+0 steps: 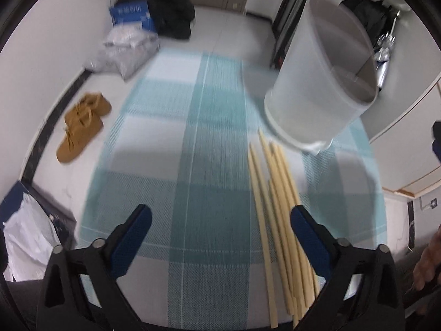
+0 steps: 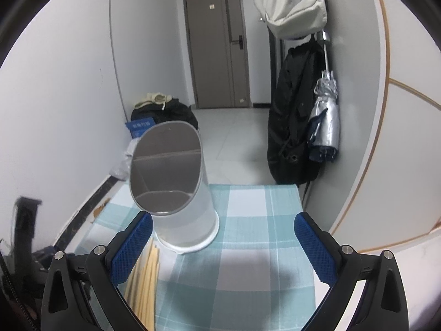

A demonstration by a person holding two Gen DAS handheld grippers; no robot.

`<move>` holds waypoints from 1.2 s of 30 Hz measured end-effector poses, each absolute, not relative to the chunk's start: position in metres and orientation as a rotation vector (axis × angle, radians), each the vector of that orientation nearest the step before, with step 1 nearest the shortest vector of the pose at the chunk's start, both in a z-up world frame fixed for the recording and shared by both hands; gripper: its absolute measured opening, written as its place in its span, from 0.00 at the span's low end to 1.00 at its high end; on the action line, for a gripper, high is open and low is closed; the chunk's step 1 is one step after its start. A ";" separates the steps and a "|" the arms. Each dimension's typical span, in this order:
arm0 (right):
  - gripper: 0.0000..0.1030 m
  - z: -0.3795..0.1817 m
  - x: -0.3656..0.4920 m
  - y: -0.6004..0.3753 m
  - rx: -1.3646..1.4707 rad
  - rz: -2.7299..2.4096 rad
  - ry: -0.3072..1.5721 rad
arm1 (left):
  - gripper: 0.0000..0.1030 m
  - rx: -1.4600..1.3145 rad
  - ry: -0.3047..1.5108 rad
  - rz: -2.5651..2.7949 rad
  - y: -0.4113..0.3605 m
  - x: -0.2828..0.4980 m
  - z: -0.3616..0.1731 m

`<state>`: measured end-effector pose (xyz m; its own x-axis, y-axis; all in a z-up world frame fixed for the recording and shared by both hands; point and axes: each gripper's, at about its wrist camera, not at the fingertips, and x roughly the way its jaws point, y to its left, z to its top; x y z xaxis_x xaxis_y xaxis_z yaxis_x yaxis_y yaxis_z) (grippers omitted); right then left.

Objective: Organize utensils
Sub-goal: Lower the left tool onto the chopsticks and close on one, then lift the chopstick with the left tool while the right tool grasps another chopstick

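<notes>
Chopsticks (image 1: 278, 220) lie bundled on the tabletop (image 1: 179, 165), just inside the left claw's (image 1: 220, 220) right pad; both claws gape, empty. Holder (image 2: 176, 184) stands ahead of right claw (image 2: 223, 229). Likely light, stiff, roll-prone: pinch mid-length.

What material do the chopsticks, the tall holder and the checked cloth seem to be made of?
Chopsticks: probably bamboo or light wood; pale yellow, matte, tapered sticks.
Holder: likely plastic; frosted, translucent white wall with a grey rim around its slanted mouth and a divider inside.
Cloth: woven fabric or a woven-look plastic; a fine weave texture shows in the teal, white and grey checks.
</notes>
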<state>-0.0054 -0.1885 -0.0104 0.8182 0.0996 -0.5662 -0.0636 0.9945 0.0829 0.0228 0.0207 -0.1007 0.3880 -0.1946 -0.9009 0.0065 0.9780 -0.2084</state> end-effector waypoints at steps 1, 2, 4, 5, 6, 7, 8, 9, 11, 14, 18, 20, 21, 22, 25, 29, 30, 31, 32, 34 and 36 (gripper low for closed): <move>1.00 -0.011 -0.003 -0.190 0.058 0.085 0.608 | 0.86 -0.183 1.191 -0.137 0.019 0.024 -0.105; 0.99 -0.011 -0.001 -0.192 0.056 0.082 0.607 | 0.84 -0.180 1.212 -0.141 0.016 0.025 -0.109; 0.99 -0.011 0.002 -0.197 0.067 0.077 0.608 | 0.82 -0.160 1.234 -0.143 0.012 0.027 -0.110; 0.99 -0.011 0.003 -0.198 0.074 0.077 0.612 | 0.82 -0.137 1.240 -0.131 0.009 0.027 -0.109; 0.99 -0.011 0.005 -0.201 0.085 0.076 0.620 | 0.82 -0.112 1.247 -0.114 0.006 0.028 -0.109; 0.99 -0.011 0.006 -0.203 0.100 0.080 0.627 | 0.82 -0.098 1.253 -0.104 0.005 0.028 -0.110; 1.00 -0.011 0.006 -0.205 0.118 0.087 0.631 | 0.82 -0.082 1.250 -0.087 0.003 0.029 -0.110; 0.99 -0.011 0.006 -0.207 0.128 0.093 0.632 | 0.82 -0.066 1.238 -0.075 0.003 0.029 -0.112; 0.99 -0.009 0.005 -0.210 0.138 0.102 0.624 | 0.82 -0.037 1.234 -0.073 -0.003 0.031 -0.110; 1.00 -0.007 0.003 -0.211 0.140 0.103 0.618 | 0.82 0.030 1.227 -0.053 -0.012 0.032 -0.111; 1.00 -0.004 -0.001 -0.212 0.145 0.109 0.611 | 0.77 0.016 1.223 -0.045 -0.013 0.036 -0.111; 1.00 -0.002 -0.003 -0.213 0.146 0.113 0.606 | 0.67 0.016 1.211 -0.040 -0.012 0.040 -0.111; 1.00 -0.002 -0.004 -0.214 0.145 0.116 0.604 | 0.59 0.019 1.204 -0.049 -0.014 0.042 -0.111; 1.00 -0.002 -0.004 -0.214 0.144 0.114 0.605 | 0.52 0.024 1.201 -0.062 -0.017 0.046 -0.111; 1.00 -0.002 -0.005 -0.217 0.154 0.119 0.611 | 0.26 0.047 1.196 -0.091 -0.023 0.057 -0.111; 1.00 -0.002 -0.008 -0.219 0.150 0.126 0.610 | 0.05 0.019 1.202 -0.103 -0.024 0.057 -0.112; 1.00 -0.002 -0.009 -0.220 0.149 0.130 0.615 | 0.03 0.012 1.205 -0.103 -0.023 0.055 -0.112; 1.00 -0.003 -0.010 -0.220 0.151 0.135 0.623 | 0.02 0.005 1.207 -0.104 -0.023 0.053 -0.112; 1.00 -0.005 -0.010 -0.220 0.152 0.140 0.637 | 0.02 -0.006 1.207 -0.108 -0.022 0.051 -0.111; 1.00 -0.010 -0.011 -0.219 0.154 0.147 0.668 | 0.01 -0.034 1.205 -0.120 -0.020 0.049 -0.110; 1.00 -0.015 -0.011 -0.218 0.164 0.169 0.701 | 0.01 -0.053 1.196 -0.125 -0.019 0.051 -0.107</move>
<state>-0.0107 -0.2182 -0.0154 0.7516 0.2090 -0.6257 -0.0994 0.9735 0.2059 0.0508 -0.0188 -0.1075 0.3599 -0.1249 -0.9246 0.0693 0.9918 -0.1070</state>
